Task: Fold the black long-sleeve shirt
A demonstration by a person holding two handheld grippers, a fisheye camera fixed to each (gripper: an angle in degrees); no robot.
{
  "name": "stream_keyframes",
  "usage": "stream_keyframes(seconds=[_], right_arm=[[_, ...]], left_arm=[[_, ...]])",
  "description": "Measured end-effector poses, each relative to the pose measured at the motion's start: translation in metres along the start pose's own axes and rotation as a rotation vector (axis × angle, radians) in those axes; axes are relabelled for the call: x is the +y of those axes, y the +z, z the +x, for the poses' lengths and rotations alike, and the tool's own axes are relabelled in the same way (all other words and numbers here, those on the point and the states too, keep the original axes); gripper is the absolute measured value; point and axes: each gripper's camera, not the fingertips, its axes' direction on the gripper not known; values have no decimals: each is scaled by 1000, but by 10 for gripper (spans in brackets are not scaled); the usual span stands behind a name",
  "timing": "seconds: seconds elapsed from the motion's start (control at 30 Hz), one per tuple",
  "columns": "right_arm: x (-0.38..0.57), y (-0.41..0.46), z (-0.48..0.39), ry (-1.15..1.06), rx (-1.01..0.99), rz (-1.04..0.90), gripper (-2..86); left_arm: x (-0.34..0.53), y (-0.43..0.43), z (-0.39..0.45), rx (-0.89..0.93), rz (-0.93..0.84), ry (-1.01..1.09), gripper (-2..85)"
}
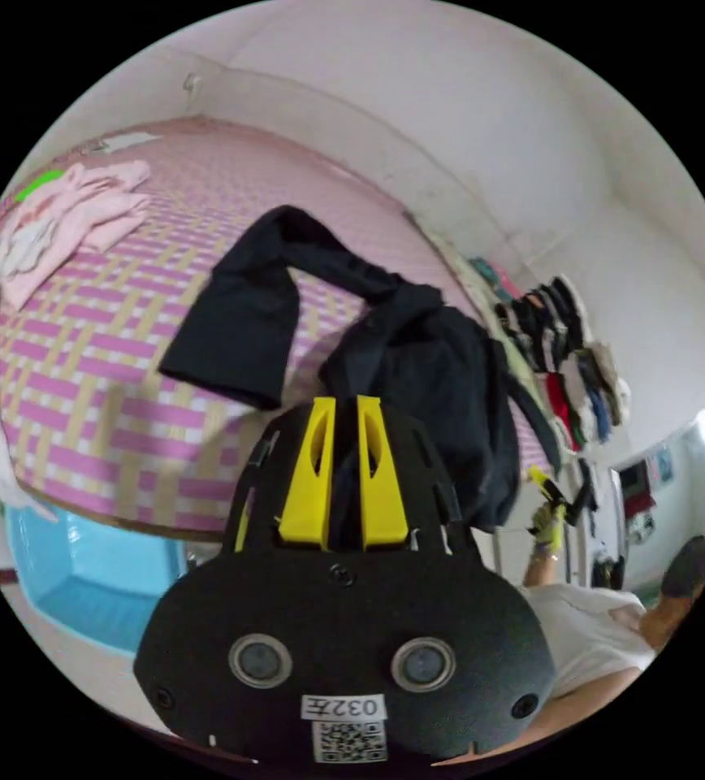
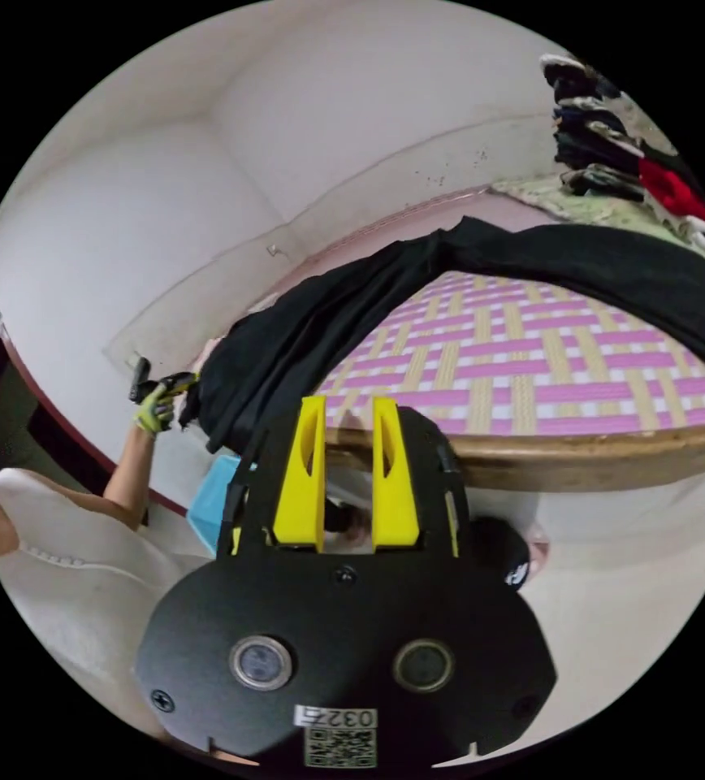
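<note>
Clearly mid-lift: left claw clamped on shirt, hoisting it above the bed to shake it open; right claw slightly apart, holding nothing, near the bed edge.

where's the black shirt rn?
Left gripper view: the black shirt hangs bunched from the left tongs, one sleeve draped over the pink woven mat, pink clothes pile beyond.

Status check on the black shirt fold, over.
Left gripper shut on black shirt, lifted above woven mat. Right gripper open, holding nothing. Pink clothes on mat's far side.
</note>
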Motion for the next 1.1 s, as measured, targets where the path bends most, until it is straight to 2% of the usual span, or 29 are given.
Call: stream_keyframes(seconds=[0.03, 0.1, 0.17, 0.23, 0.27, 0.3, 0.37, 0.4, 0.53, 0.6, 0.67, 0.73, 0.77, 0.83, 0.9, 0.97, 1.03, 1.1], right_arm=[[1, 1, -2, -3, -19, -10, 89], [9, 3, -10, -21, -72, -61, 90], [15, 6, -9, -15, -91, -103, 93], [20, 16, 0, 12, -121, -156, 101], [21, 27, 10, 35, -146, -201, 109], [22, 36, 20, 55, -200, -226, 113], [20, 46, 33, 89, -300, -228, 115], [17, 52, 39, 99, -342, -234, 114], [7, 60, 49, 80, -340, -263, 87], [1, 57, 54, 60, -343, -258, 43], [-4, 52, 57, 34, -354, -257, 11], [-10, 38, 57, 1, -376, -226, -2], [-15, 20, 57, -20, -397, -175, -6], [-20, -14, 56, -67, -449, -79, -8], [-23, -56, 56, -152, -490, 12, -9], [-23, -70, 61, -183, -492, 1, -10], [-21, -65, 67, -187, -474, -84, -10], [-9, -47, 75, -160, -405, -211, -9]], left_arm=[[3, 0, 2, -78, 5, -13, 29], [19, -13, 34, -459, 112, -32, 27], [34, -19, 71, -576, 226, 4, 9], [51, -18, 113, -436, 311, 134, 3], [61, -7, 143, -233, 299, 289, 5], [67, 10, 170, -23, 237, 411, 19], [75, 42, 203, 171, 134, 495, 54], [82, 63, 223, 213, 63, 539, 73], [109, 101, 261, 105, -46, 650, 93], [126, 113, 269, -6, -66, 698, 68], [138, 111, 269, -130, 3, 719, 30], [138, 104, 265, -171, 5, 721, 1], [134, 91, 255, -101, 20, 695, -5], [123, 66, 227, 154, 38, 639, -8], [113, 40, 168, 603, 107, 526, -9], [111, 45, 118, 826, 124, 393, -10], [118, 71, 79, 930, 53, 238, -10], [136, 107, 64, 798, -95, 160, -10]])
